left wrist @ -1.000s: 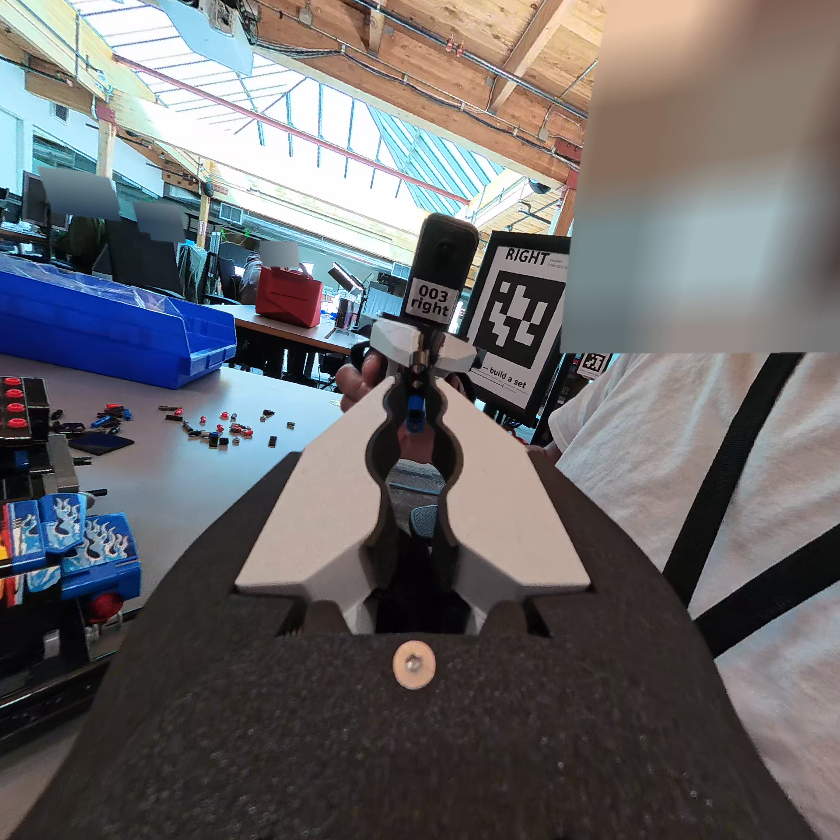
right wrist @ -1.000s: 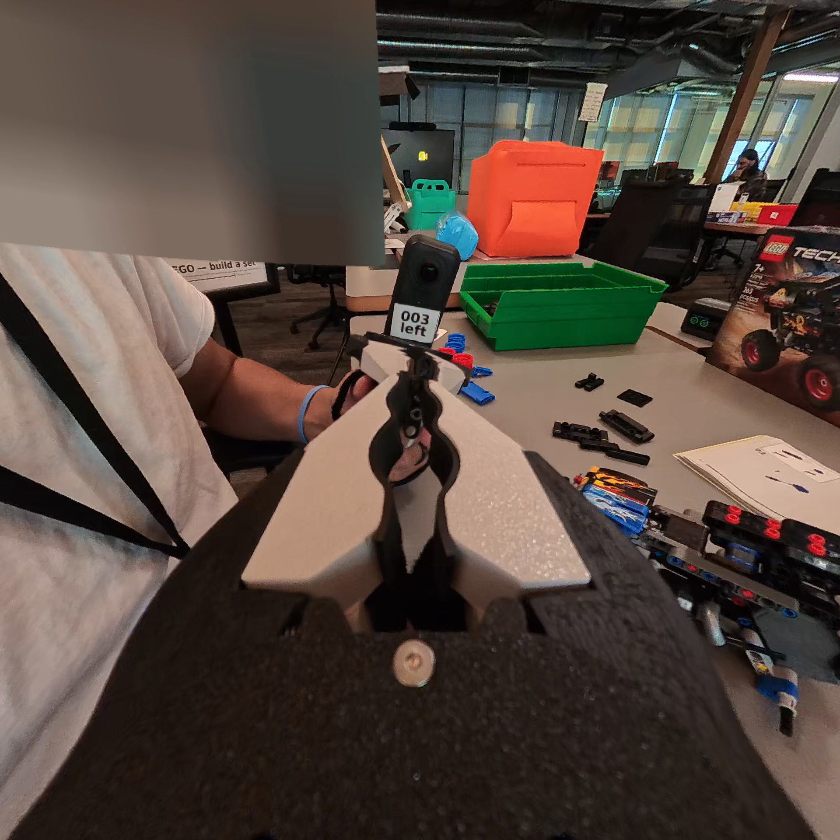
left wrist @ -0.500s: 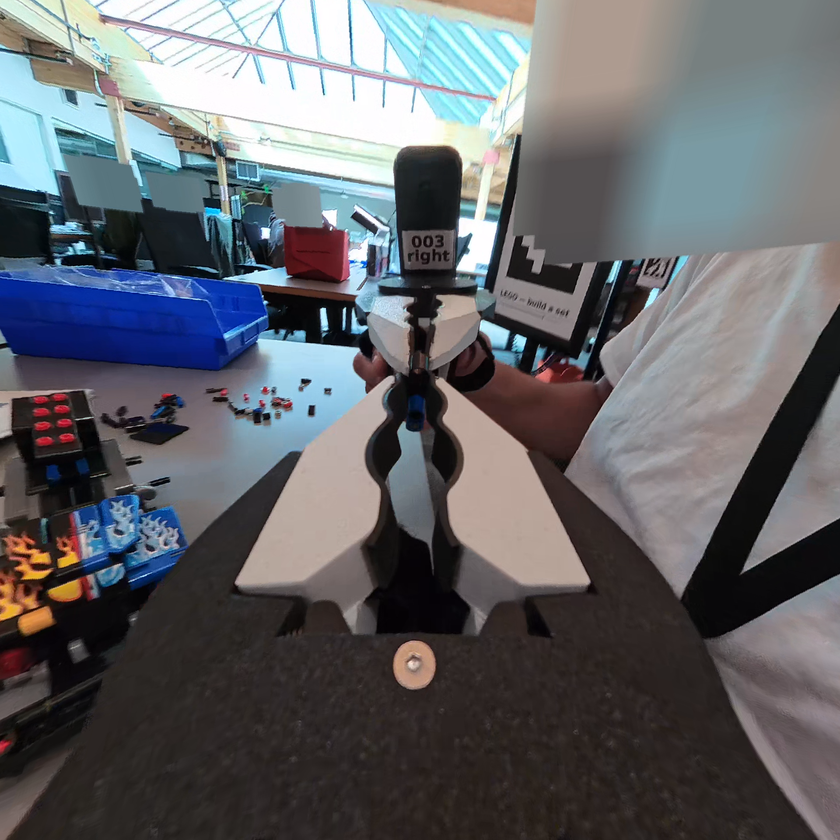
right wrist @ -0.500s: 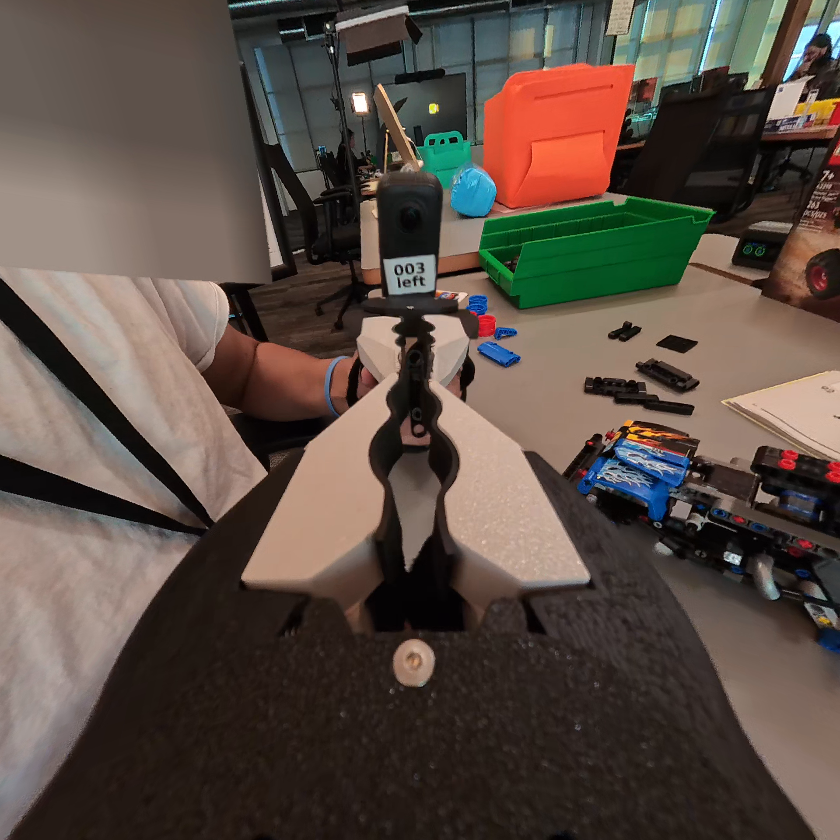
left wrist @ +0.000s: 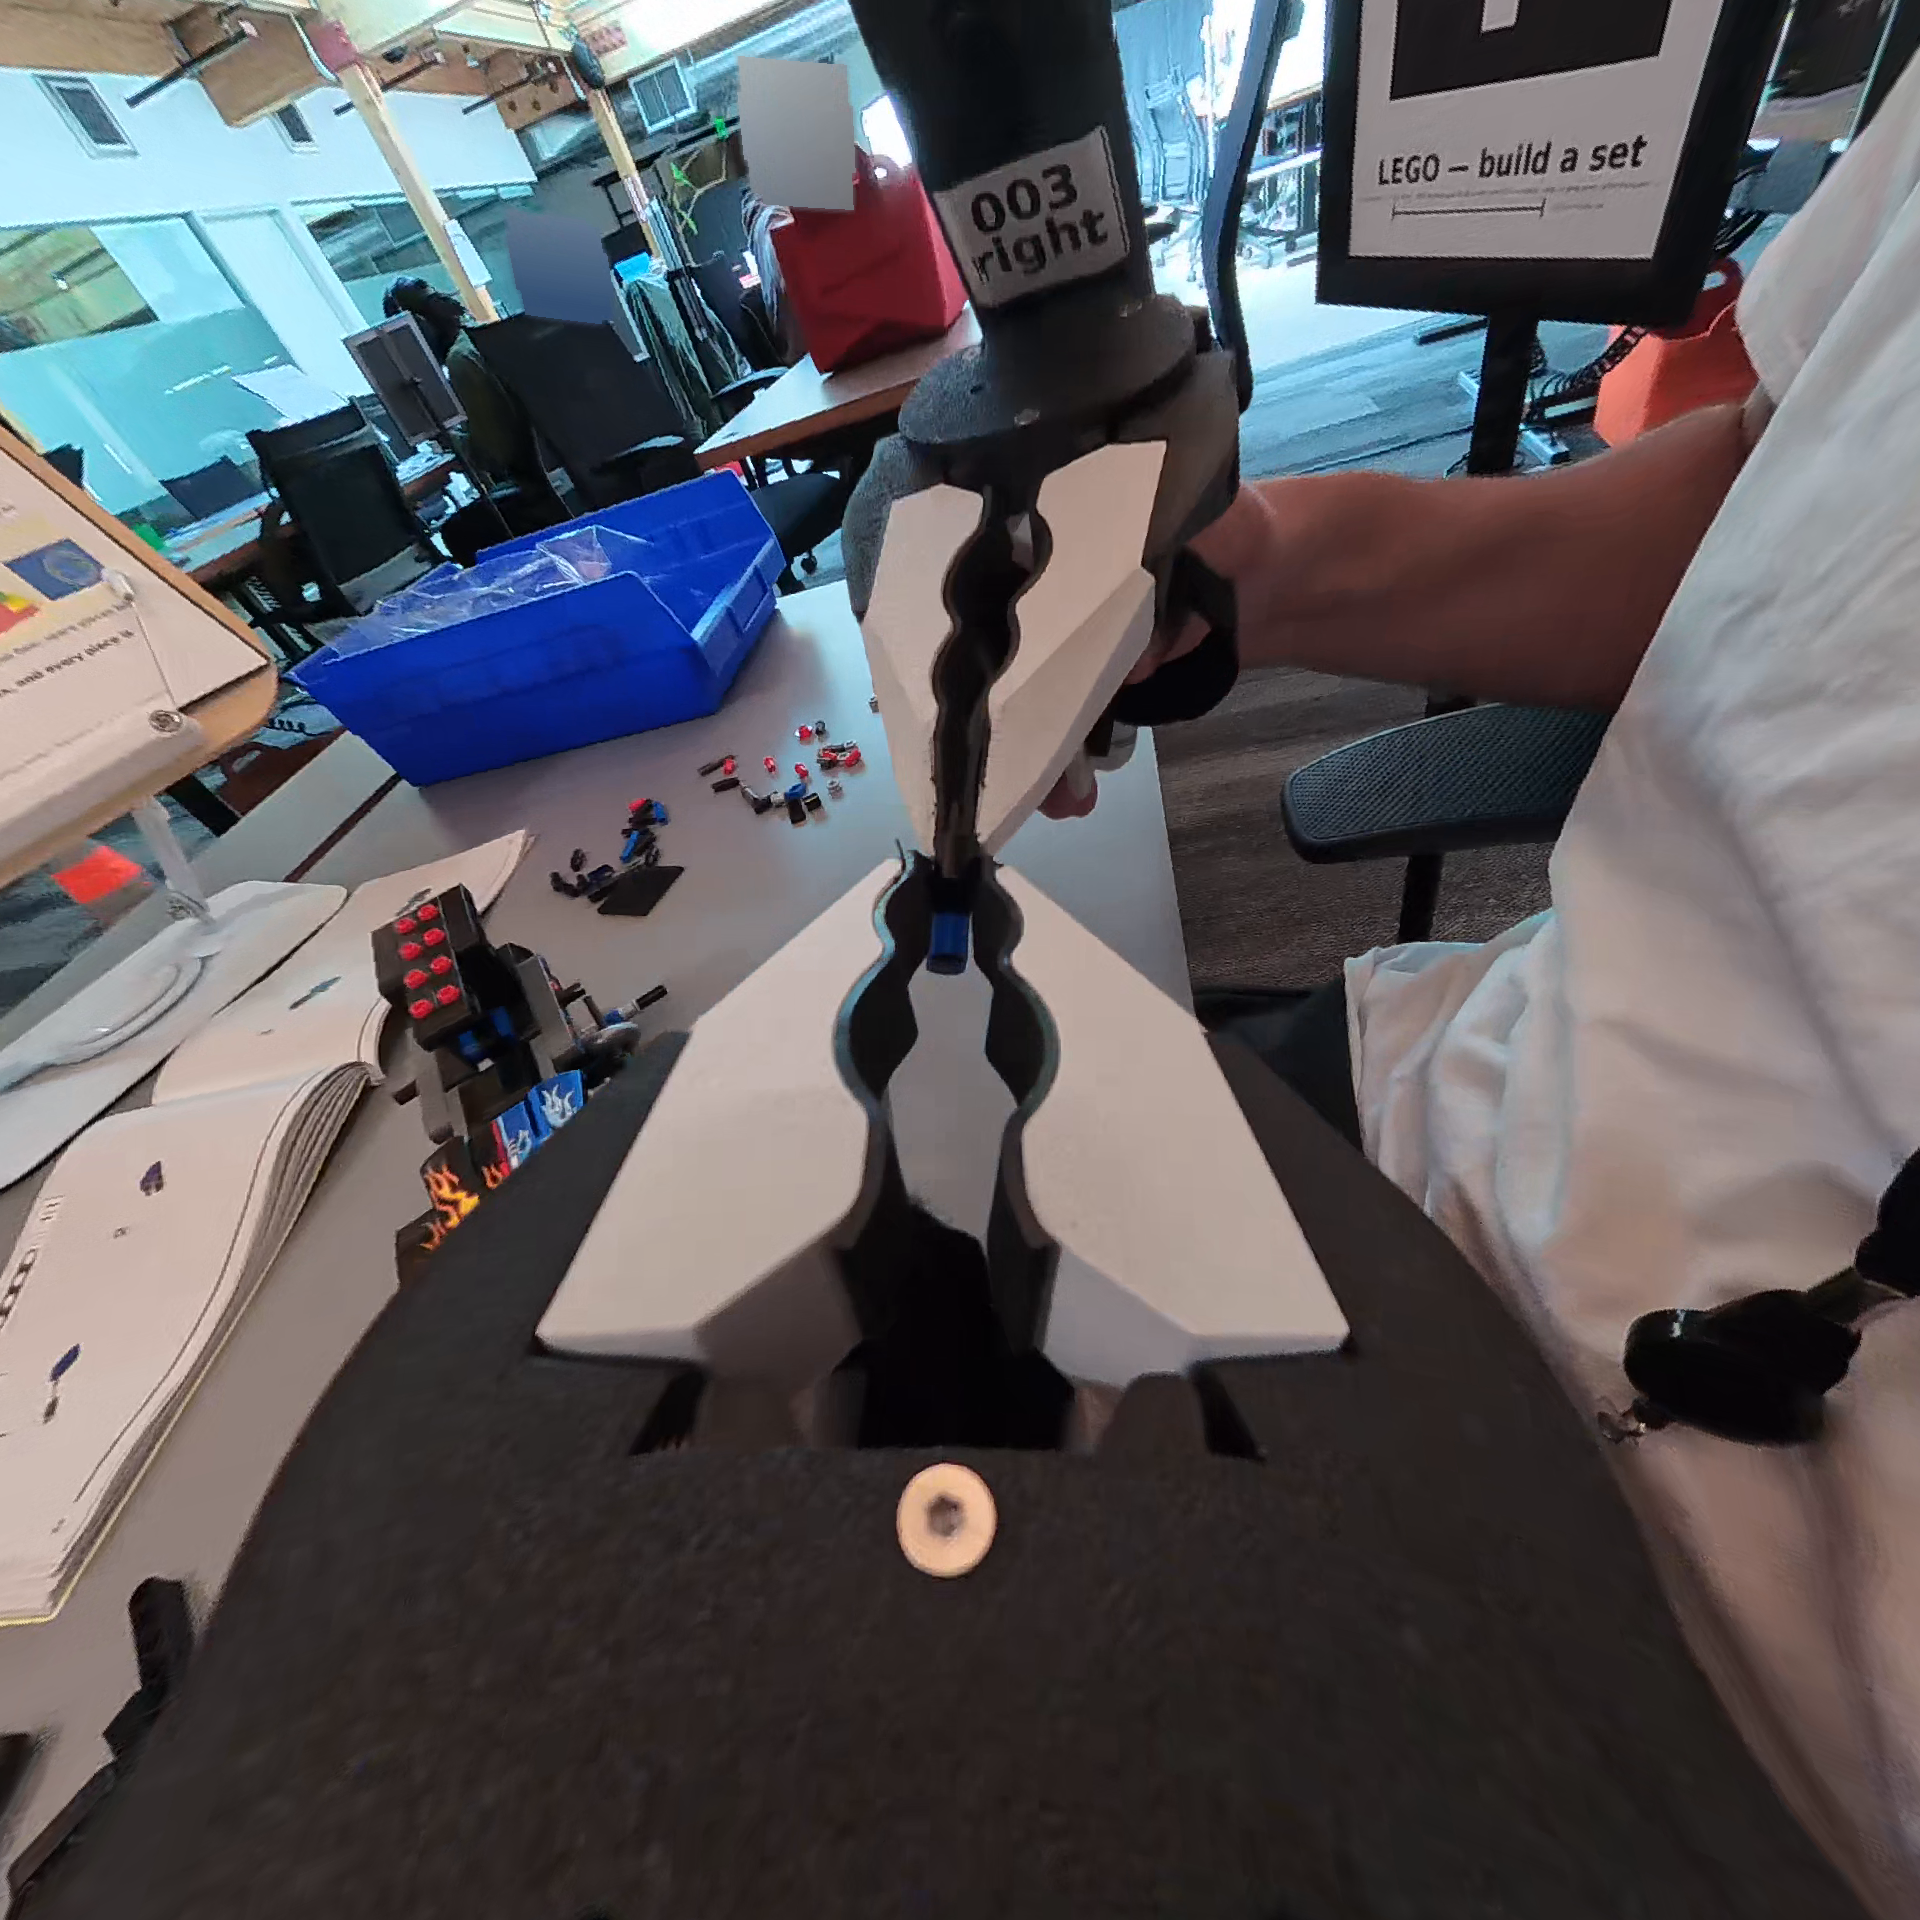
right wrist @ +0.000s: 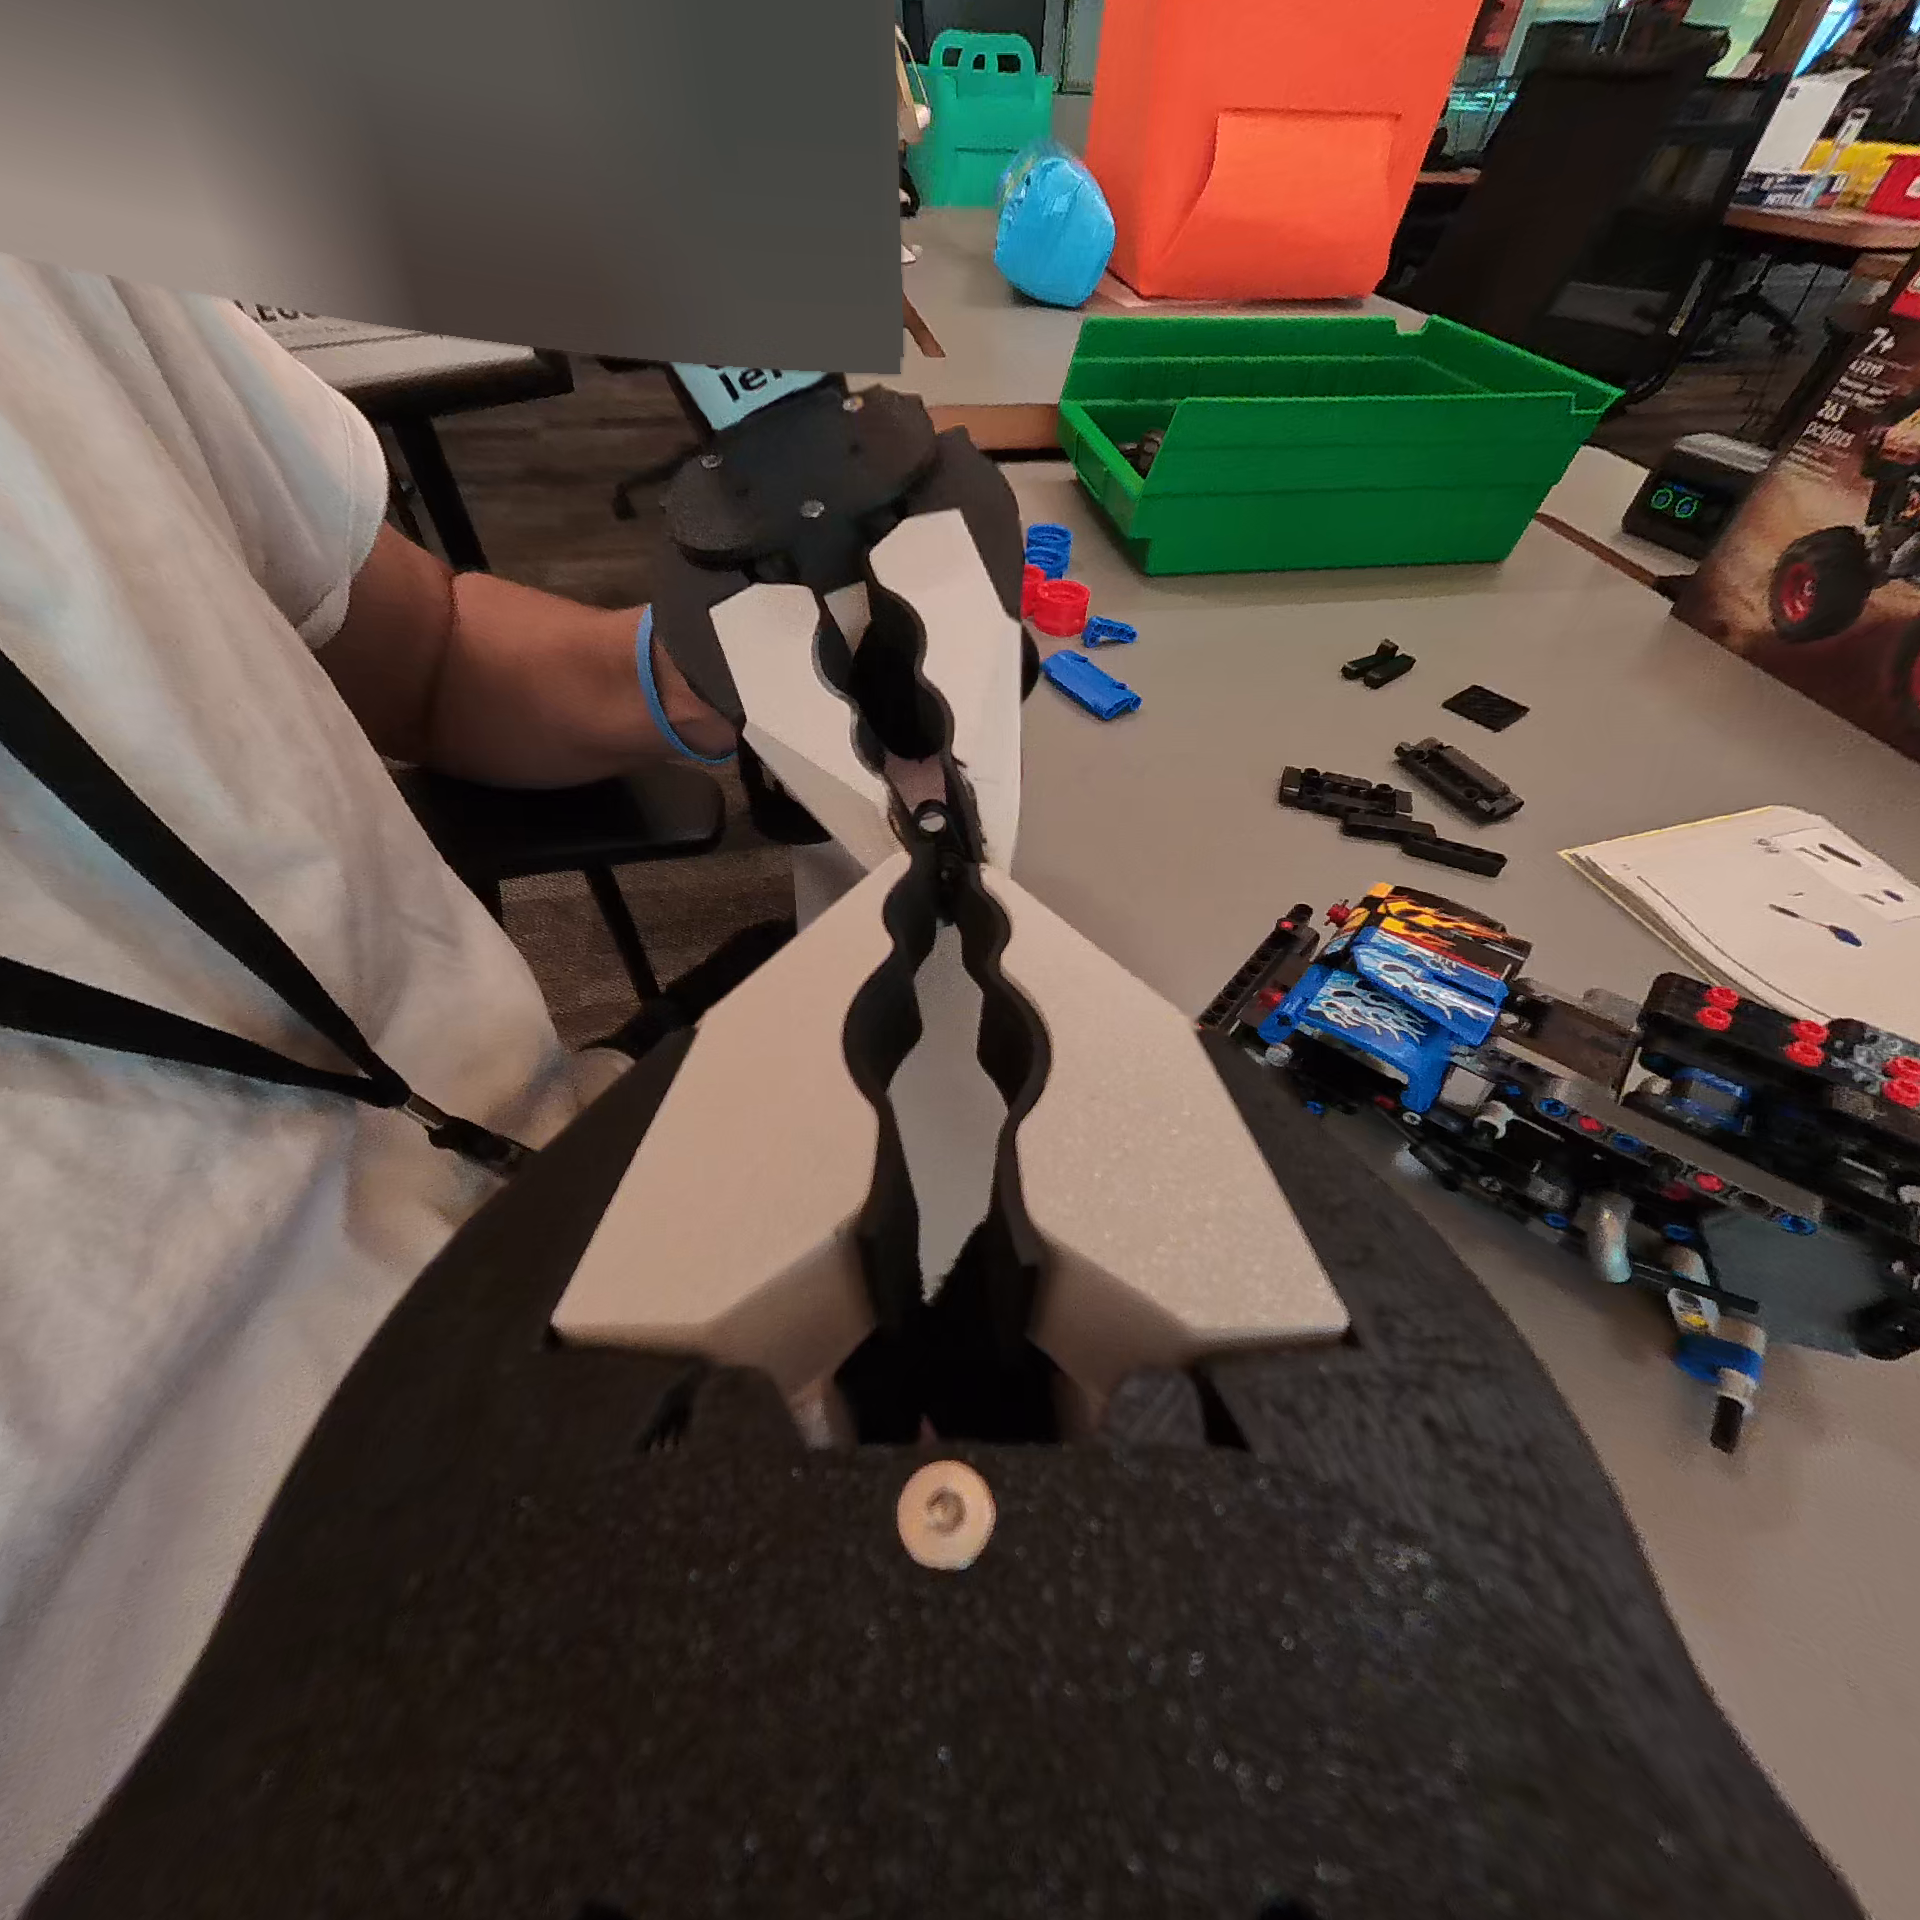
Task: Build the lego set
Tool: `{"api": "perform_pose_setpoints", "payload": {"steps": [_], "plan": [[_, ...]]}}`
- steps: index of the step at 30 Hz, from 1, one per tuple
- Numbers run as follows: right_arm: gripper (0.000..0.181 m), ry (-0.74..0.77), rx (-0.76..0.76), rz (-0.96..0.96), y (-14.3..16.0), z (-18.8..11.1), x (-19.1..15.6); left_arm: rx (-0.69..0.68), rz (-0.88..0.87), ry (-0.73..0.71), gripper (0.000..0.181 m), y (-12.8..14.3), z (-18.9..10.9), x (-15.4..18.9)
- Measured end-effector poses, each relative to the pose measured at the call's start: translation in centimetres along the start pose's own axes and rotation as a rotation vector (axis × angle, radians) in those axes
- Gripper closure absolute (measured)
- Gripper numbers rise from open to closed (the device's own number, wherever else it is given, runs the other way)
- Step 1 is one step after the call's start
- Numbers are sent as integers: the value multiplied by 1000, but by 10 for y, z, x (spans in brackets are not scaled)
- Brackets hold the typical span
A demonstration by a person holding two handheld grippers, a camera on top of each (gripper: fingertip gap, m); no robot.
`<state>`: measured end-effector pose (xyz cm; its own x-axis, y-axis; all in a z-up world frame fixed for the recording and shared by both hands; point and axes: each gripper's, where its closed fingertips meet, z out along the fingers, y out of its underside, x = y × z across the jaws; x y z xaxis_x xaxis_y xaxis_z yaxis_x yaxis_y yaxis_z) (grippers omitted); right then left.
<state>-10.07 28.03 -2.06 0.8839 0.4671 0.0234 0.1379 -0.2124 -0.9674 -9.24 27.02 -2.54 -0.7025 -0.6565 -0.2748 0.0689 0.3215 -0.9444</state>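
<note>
**Two grippers meet tip to tip over a small lego piece**

In the left wrist view, an open instruction book lies at the far left of the grey table, with the half-built lego truck just beside it. Behind them sits a blue bin, and loose small pieces are scattered between the bin and the table edge. In the middle, the left gripper has its fingers pressed nearly together at the tips, pinching a small blue pin. The right gripper comes down from above, its tips touching the left gripper's tips; they look closed on a thin dark piece, though what it is cannot be told.

In the right wrist view, the person's white shirt fills the left side. At the centre the two grippers meet above the table edge, a small black piece with a hole caught at the junction. To the right lie blue and red parts, a green bin, black parts and the truck.
</note>
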Motion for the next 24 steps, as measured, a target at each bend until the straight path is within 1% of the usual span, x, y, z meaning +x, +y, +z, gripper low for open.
{"api": "perform_pose_setpoints", "payload": {"steps": [1,3,5,7,9,11,12,16,22,24], "plan": [[177,-3,11,5,-2,0,0,-8,7,-4,175,0,0,0],[177,11,-20,-19,3,1,1,-37,36,-14,175,5,1,0],[177,18,-11,-24,0,1,1,-2,5,-8,175,1,0,-1],[177,20,2,22,-4,-1,0,27,-14,8,175,-3,0,0],[177,28,-7,11,-5,-3,-2,45,-23,10,175,-5,1,1],[167,15,-18,-2,-5,-4,-6,56,-30,8,175,-5,2,1],[166,20,-19,-6,-5,-4,-7,57,-31,14,175,-5,2,2],[175,54,-15,-35,-3,-4,-3,53,-14,9,175,-4,2,2],[176,37,-20,-44,-4,-6,-5,57,-7,16,175,-5,2,5],[174,70,-4,-55,-7,-11,-1,49,-8,18,175,-3,2,5]]}}
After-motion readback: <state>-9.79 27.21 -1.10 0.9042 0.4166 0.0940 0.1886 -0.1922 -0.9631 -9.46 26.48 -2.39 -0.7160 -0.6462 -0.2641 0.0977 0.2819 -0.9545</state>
